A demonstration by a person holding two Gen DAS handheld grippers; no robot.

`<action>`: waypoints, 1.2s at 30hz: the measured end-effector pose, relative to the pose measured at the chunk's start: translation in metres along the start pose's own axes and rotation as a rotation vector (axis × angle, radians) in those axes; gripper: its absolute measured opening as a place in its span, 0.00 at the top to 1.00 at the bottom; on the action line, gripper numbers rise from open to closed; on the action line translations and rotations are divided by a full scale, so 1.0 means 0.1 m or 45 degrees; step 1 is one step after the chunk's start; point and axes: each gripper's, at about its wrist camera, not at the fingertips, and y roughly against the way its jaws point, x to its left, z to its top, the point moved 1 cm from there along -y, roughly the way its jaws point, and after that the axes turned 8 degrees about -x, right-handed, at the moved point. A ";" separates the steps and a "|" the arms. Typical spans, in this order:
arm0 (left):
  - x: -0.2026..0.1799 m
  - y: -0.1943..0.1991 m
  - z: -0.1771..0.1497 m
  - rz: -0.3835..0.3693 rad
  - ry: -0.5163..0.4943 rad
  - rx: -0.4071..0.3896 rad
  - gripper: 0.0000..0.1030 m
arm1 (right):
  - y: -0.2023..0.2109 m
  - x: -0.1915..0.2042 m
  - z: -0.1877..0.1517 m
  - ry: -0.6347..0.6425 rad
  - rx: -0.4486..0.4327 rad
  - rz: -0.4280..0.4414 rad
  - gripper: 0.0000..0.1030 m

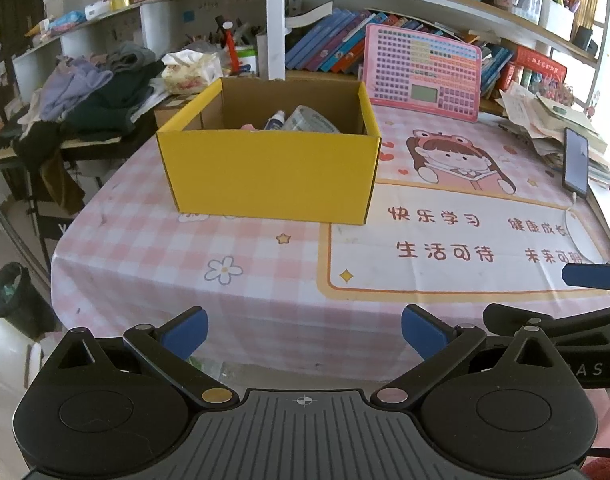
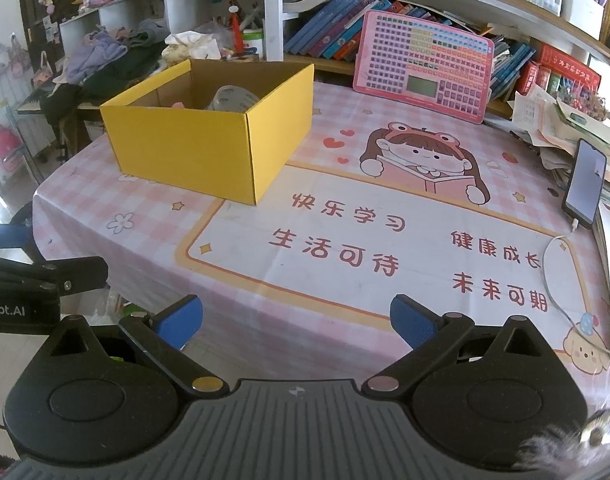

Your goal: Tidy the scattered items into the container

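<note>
Inside the yellow cardboard box we count a small white bottle and a clear packet; no loose items show on the tablecloth. Left gripper and right gripper both hang with fingers spread, empty, so we judge the tidying nearly or fully done.

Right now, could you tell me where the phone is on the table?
The phone leans upright at the table's far right edge in both views, against the paper stack, with its white cable trailing toward the near side.

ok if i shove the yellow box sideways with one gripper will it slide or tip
The yellow box looks wider than tall and sits flat on the tablecloth, so it would probably slide rather than tip. It is thin corrugated card holding only a few small items, so likely light, and its wall may flex under a push. The cloth might bunch and drag with it.
</note>
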 end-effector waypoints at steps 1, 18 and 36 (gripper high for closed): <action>0.00 0.00 0.00 -0.001 -0.002 -0.001 0.00 | 0.00 0.00 0.00 0.001 -0.001 0.000 0.02; 0.00 0.04 -0.04 0.006 -0.003 0.021 0.00 | 0.05 0.04 -0.02 0.013 -0.006 -0.003 0.02; -0.01 0.09 -0.05 0.021 -0.012 0.023 0.00 | 0.07 0.06 -0.03 0.012 -0.005 -0.004 0.02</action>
